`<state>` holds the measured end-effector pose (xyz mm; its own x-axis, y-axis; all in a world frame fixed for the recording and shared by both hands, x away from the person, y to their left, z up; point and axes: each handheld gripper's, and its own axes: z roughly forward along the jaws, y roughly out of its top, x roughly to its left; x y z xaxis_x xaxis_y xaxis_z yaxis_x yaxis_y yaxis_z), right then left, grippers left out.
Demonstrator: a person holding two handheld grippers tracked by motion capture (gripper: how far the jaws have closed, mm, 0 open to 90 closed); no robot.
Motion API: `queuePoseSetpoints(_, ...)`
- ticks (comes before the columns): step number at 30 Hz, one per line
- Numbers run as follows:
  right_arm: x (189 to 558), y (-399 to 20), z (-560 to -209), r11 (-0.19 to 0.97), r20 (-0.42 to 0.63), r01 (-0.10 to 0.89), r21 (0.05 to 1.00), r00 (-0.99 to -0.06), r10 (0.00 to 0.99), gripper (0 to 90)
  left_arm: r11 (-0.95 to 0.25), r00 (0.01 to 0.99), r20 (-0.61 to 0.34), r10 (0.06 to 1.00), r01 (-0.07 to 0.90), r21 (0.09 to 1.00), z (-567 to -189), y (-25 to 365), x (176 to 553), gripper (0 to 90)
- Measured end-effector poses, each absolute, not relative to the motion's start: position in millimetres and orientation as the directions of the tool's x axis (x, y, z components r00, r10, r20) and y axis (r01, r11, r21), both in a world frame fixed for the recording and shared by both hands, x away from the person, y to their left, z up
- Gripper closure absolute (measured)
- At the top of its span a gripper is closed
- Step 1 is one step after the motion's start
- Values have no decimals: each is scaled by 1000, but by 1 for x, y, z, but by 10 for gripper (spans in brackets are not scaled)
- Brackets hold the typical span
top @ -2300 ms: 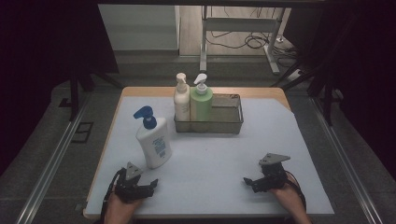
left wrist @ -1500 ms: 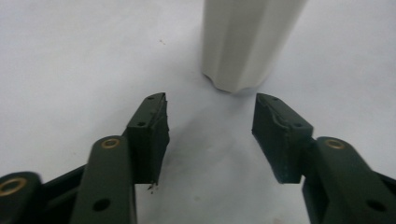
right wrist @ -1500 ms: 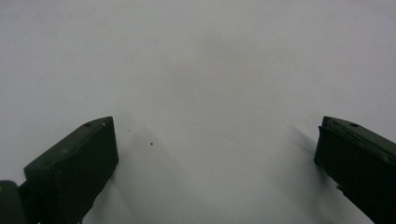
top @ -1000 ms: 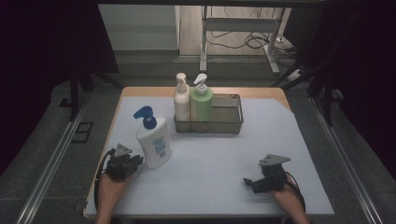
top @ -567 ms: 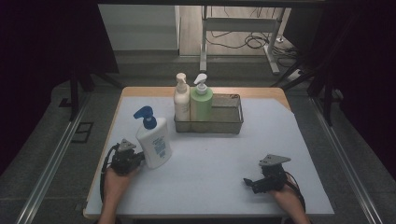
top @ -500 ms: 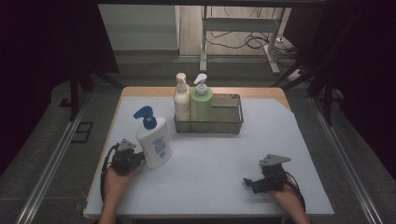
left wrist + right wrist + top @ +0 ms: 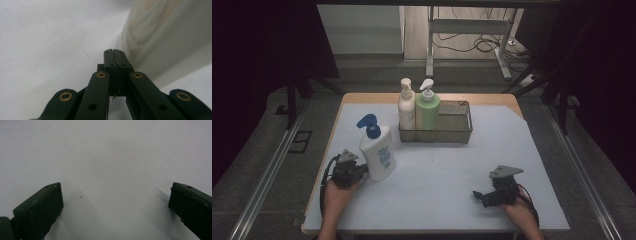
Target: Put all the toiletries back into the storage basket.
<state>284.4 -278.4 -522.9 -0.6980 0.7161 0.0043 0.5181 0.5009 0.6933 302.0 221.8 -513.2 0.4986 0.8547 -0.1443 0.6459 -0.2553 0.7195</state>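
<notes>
We look down on a table (image 7: 512, 150) covered in pale sheeting, set in a dim room with cables on the floor behind it. At the far middle stands a wire basket (image 7: 452, 124) holding two pump bottles side by side at its left end, a cream one (image 7: 406, 107) and a green one (image 7: 427, 109). Nearer, to the left, a white bottle (image 7: 378, 154) with a blue pump stands on the sheeting. The left gripper (image 7: 352, 171) lies just beside its base; in the left gripper view the jaws are pressed together, empty, with the bottle's wall close at their right. The right gripper (image 7: 487, 196) rests on bare sheeting at the near right, well apart from everything, its jaws spread wide.
</notes>
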Motion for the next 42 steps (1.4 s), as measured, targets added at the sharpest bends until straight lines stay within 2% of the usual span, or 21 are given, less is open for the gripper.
queuePoseSetpoints(11,284,-278,-523,501,4,518,693,-698,716,0,-290,546,-137,827,622,727,-514,213,300,889)
queuePoseSetpoints(42,284,-278,-523,500,5,518,694,-698,716,0,-319,581,-147,801,621,716,-517,178,307,892)
